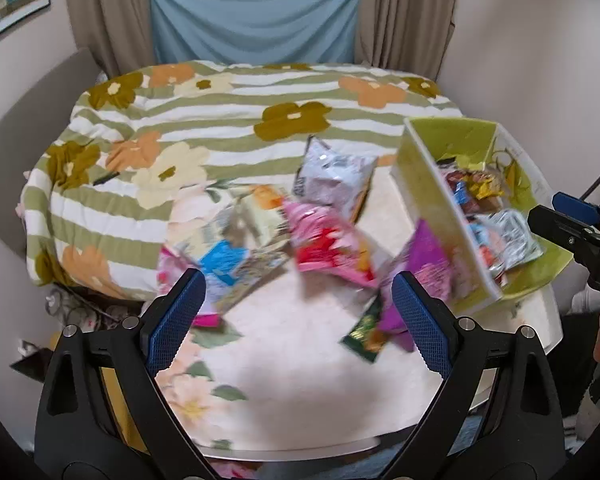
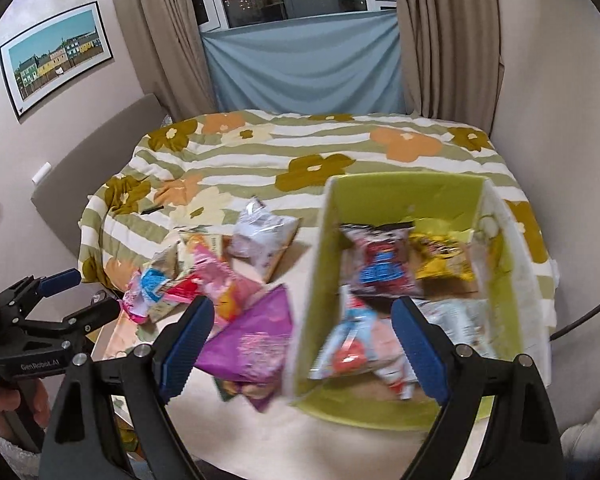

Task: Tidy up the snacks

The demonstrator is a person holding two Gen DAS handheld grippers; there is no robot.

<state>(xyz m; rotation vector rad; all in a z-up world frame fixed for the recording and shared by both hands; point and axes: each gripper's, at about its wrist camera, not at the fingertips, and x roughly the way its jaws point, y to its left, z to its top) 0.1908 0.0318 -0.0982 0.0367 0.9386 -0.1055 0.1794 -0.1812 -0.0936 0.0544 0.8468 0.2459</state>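
Observation:
A green open box stands on the right of the table and holds several snack packets, among them a red and blue one and a yellow one. Loose packets lie left of it: a purple one, a pink and red one, a silver one and a blue and pink one. My left gripper is open and empty above the loose packets. My right gripper is open and empty over the box's near left wall.
The table has a pale floral cloth. Behind it lies a bed with a green striped flowered blanket. Curtains and a blue cloth hang at the back. A small dark green packet lies near the purple one.

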